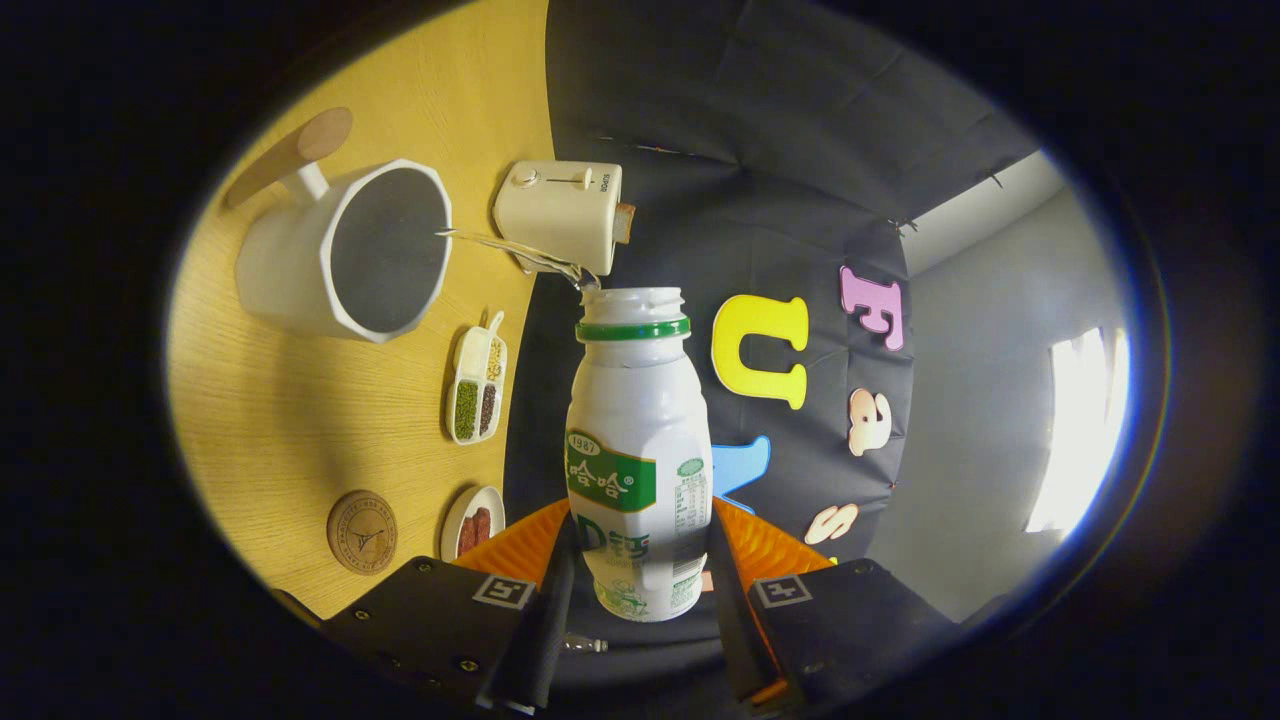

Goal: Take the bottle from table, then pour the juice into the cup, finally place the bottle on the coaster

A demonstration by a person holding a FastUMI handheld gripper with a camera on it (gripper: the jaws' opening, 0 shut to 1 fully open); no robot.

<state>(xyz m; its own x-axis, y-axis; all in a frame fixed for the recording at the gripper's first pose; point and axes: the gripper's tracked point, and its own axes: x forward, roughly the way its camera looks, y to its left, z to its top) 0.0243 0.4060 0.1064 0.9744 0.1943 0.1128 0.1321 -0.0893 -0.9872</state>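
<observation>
Pouring is under way: the gripper (640,575) has its jaws clamped on the lower body of the white juice bottle (640,440), one finger pressing each side, and the whole tool is rolled so that the bottle lies tipped toward the cup (345,255). A thin clear stream (510,248) leaves the open mouth of the bottle and arcs across to the cup's rim. That tilt explains why the desk (300,420) appears turned on its side in the gripper view. The low grip keeps the neck and its green ring free, so nothing blocks the flow.

The cup is a large white faceted mug with a dark inside and a wooden handle (290,155), standing beyond the bottle's mouth. Whether the liquid lands inside or on the lip I cannot tell. The round wooden coaster (362,532) lies bare on the desk close by the fingers, well apart from the cup; I judge it is kept clear for the last step, still to come.

Other things on the light wood-grain desk: a cream toaster (560,215) beyond the cup, a small divided dish of beans and grains (476,385), and a little white plate (472,522) with something reddish on it just beside the coaster. Behind hang the black cloth wall, a pale grey room wall, and a bright window (1085,440).
</observation>
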